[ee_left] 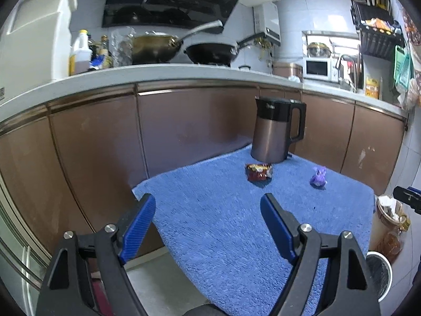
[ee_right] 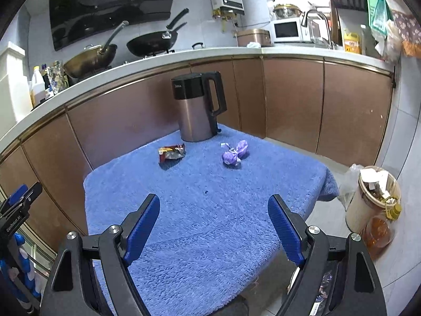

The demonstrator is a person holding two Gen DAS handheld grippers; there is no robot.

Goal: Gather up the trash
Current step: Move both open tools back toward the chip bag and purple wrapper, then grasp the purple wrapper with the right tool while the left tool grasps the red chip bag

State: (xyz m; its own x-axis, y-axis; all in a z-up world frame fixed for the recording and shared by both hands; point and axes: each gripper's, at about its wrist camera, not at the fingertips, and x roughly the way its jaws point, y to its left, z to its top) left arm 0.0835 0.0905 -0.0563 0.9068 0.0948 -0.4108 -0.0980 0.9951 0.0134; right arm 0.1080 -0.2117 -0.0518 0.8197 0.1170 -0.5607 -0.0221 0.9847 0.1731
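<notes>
Currently we log: left gripper (ee_left: 208,205) spread, empty; right gripper (ee_right: 214,206) spread, empty. Red snack wrapper (ee_right: 171,152) ahead-left of right gripper on blue towel (ee_right: 210,237), near kettle (ee_right: 196,110); purple wrapper (ee_right: 235,154) ahead. Both likely light, crinkly; we pinch mid-body.

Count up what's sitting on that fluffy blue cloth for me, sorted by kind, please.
Kettle: 1
Red snack wrapper: 1
Crumpled purple wrapper: 1
Total on the blue cloth: 3
</notes>
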